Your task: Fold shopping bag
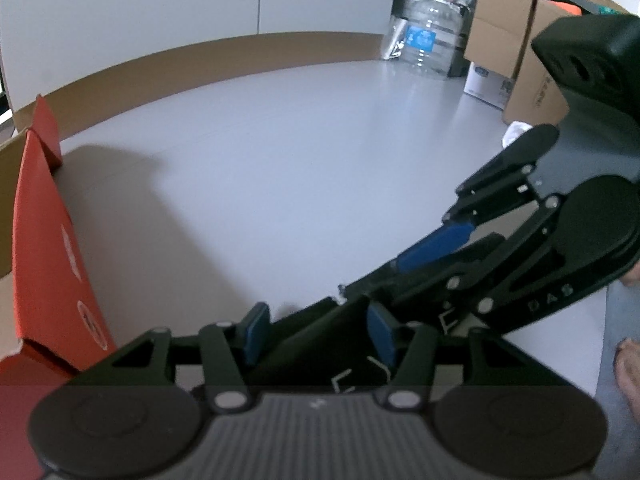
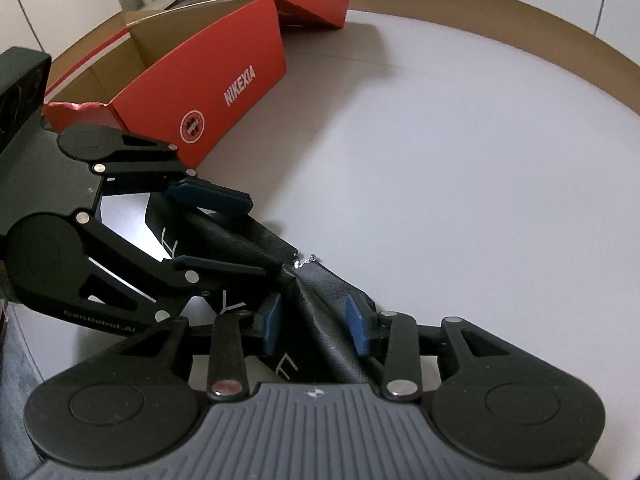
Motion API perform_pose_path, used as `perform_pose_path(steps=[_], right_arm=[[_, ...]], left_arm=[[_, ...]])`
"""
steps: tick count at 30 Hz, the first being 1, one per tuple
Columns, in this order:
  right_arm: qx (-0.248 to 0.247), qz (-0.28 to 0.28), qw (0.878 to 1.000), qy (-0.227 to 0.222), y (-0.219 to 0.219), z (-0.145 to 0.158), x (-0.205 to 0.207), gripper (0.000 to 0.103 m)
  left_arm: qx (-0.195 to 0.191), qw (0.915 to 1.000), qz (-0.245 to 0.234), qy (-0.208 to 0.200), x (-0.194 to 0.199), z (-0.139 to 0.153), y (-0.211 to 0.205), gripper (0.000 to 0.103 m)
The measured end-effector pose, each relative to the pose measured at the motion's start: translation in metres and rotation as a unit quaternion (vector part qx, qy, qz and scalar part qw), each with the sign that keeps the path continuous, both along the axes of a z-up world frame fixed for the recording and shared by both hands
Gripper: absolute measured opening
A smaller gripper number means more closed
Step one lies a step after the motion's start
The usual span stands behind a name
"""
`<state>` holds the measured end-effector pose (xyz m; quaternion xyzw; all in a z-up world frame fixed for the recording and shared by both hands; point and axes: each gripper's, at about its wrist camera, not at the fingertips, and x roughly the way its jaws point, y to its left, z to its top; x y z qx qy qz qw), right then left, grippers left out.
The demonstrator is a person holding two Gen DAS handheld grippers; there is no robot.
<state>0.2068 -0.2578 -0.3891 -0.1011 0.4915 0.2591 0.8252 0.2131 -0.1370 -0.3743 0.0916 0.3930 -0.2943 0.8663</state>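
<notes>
Beside the open red box (image 2: 208,76), both tongs stand parted around the black shopping bag (image 2: 316,304).

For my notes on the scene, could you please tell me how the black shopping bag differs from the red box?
The shopping bag is black, textured and limp, bunched into folds; the red box is stiff cardboard that keeps its shape. The bag lies between both tongs, left tongs and right tongs; the box stands apart, untouched, with its flaps open. Both carry white lettering and sit on the white table.
</notes>
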Motion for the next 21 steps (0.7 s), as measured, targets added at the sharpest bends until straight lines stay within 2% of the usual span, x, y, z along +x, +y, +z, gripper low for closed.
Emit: perform_pose_path(steps=[5, 9, 10, 15, 21], right_arm=[[-0.009, 0.011, 1.000, -0.009, 0.003, -0.001, 0.001, 0.040], [-0.016, 0.016, 1.000, -0.013, 0.005, -0.001, -0.001, 0.039], [-0.017, 0.017, 1.000, -0.014, 0.006, -0.002, -0.002, 0.039], [-0.011, 0.012, 1.000, -0.011, 0.004, -0.003, -0.001, 0.038], [-0.021, 0.016, 0.999, -0.019, 0.009, -0.004, -0.002, 0.036]], left_arm=[[0.008, 0.9999, -0.011, -0.008, 0.001, -0.003, -0.007, 0.057], [-0.003, 1.0000, 0.006, -0.005, -0.002, 0.005, -0.005, 0.037], [-0.008, 0.9999, 0.009, -0.003, -0.004, 0.008, -0.003, 0.035], [-0.018, 0.9998, -0.002, -0.009, -0.016, 0.016, 0.008, 0.029], [-0.001, 0.9995, -0.030, -0.008, -0.027, 0.010, 0.002, 0.027]])
